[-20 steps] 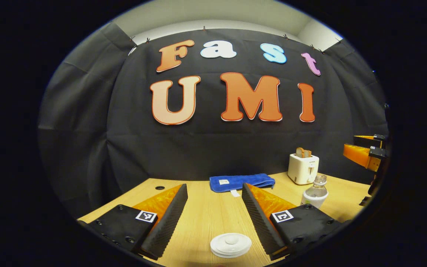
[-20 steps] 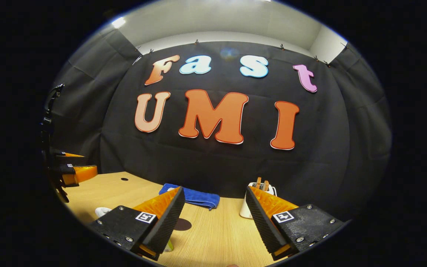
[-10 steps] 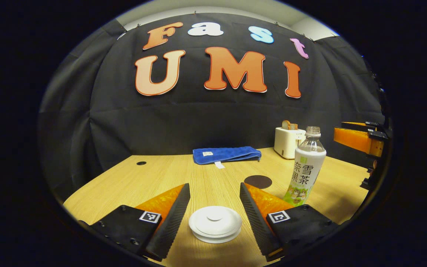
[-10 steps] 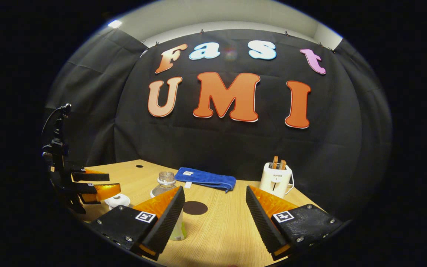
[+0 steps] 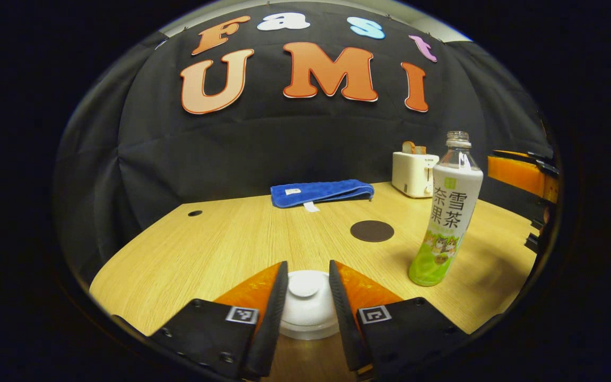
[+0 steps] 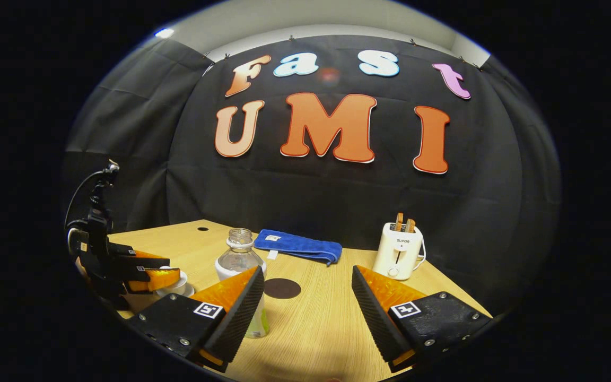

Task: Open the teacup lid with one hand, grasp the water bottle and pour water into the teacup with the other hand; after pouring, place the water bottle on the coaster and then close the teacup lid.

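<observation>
Lid [image 5: 305, 302] sits bottom centre, left hand-held gripper [image 5: 308, 281] closed in on its sides. Bottle [image 5: 446, 212] stands uncapped at right, coaster [image 5: 372, 231] beside it. Right hand-held gripper [image 6: 308, 289] gapes wide, holding nothing.

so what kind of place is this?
Likely a staged recording booth, not a real kitchen: black cloth wall behind a wood table, with a toaster, towel and bottle as props.

I see left gripper [image 5: 308, 289] fingers [image 5: 272, 313] close either side of white teacup lid [image 5: 305, 302], contact unclear. Water bottle [image 5: 446, 212] upright at right, uncapped. Coaster [image 5: 372, 231] beyond on desk [image 5: 220, 244]. Blue towel [image 5: 321, 192], toaster [image 5: 413, 173] far.
</observation>
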